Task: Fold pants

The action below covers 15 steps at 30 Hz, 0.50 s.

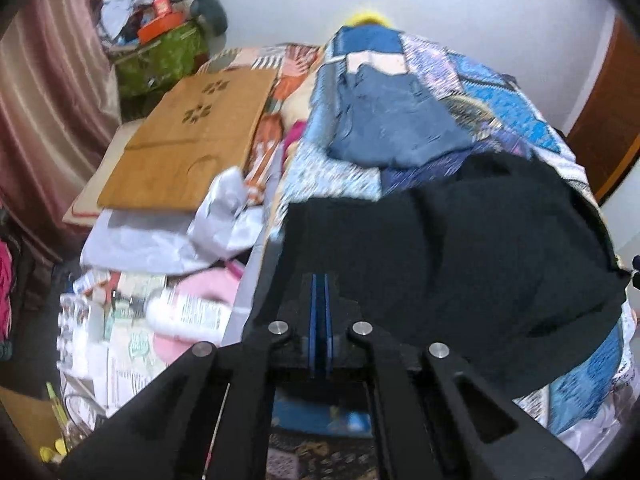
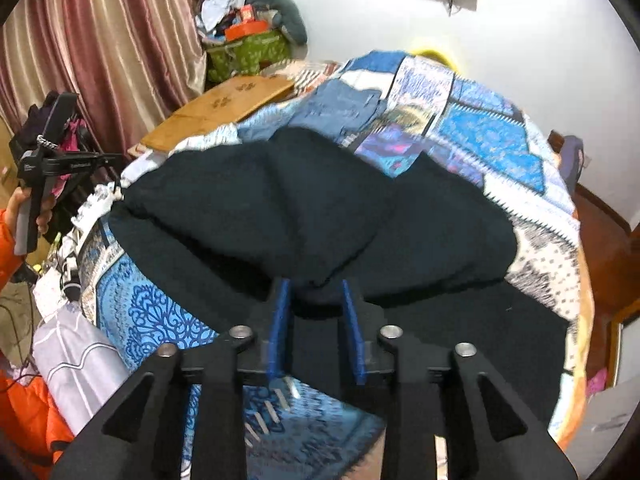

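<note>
Black pants [image 1: 460, 260] [image 2: 260, 208] lie bunched across a blue patchwork bedspread [image 1: 500, 100] [image 2: 488, 136]. My left gripper [image 1: 320, 280] sits at their left edge with its blue pads pressed together; black cloth rises to the tips and seems pinched there. The right wrist view shows this gripper [image 2: 112, 157] at the far left, held by a hand [image 2: 28, 204]. My right gripper [image 2: 316, 284] stands partly open over the pants' near edge. A hump of black cloth lies between its blue pads [image 2: 280, 320], which do not squeeze it.
Folded blue jeans [image 1: 400, 120] [image 2: 340, 108] rest farther up the bed. A wooden board [image 1: 192, 140], a green bag [image 1: 160, 60] of clutter and a white bottle [image 1: 188, 316] crowd the left side. Curtains [image 2: 100, 40] hang behind; an orange sleeve [image 2: 24, 420] is at lower left.
</note>
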Each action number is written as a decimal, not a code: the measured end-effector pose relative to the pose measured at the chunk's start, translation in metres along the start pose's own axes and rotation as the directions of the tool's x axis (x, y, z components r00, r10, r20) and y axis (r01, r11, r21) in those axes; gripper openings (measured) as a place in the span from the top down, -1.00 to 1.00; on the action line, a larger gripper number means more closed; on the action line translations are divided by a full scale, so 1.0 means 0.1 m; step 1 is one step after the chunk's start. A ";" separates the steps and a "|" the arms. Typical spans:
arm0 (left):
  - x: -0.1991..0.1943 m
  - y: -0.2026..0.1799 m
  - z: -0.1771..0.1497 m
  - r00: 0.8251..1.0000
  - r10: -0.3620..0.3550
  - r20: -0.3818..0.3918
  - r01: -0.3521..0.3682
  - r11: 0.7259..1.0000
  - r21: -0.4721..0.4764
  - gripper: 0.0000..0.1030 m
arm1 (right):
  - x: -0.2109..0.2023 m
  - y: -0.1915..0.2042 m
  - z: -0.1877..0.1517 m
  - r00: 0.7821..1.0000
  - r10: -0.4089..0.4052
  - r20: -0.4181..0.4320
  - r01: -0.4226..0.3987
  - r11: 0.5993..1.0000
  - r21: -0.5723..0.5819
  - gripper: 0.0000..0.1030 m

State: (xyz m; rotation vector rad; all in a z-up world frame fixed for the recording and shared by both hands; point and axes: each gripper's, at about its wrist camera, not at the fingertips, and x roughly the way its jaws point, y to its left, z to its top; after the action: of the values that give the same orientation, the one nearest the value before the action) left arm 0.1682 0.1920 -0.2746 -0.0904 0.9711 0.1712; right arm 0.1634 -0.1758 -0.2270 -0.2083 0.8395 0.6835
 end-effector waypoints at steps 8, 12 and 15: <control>0.00 -0.50 0.48 0.998 -0.020 0.059 0.015 0.997 0.080 0.13 | -0.01 -0.36 0.45 0.993 -0.091 0.070 0.088 0.995 0.039 0.03; 0.07 -0.72 0.67 0.996 -0.034 0.079 0.025 0.993 0.112 -0.16 | 0.30 -0.62 0.67 0.996 -0.089 0.029 0.086 0.992 0.087 0.03; 0.16 -0.84 0.80 0.995 -0.044 0.092 0.033 0.992 0.121 -0.47 | 0.55 -0.80 0.79 0.996 -0.086 -0.002 0.086 0.988 0.127 0.03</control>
State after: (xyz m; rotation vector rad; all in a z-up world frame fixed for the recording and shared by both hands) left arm 0.2573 0.1236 -0.2433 0.0086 0.8821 0.0809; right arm 0.2889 -0.1777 -0.2229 -0.1276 0.8633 0.5472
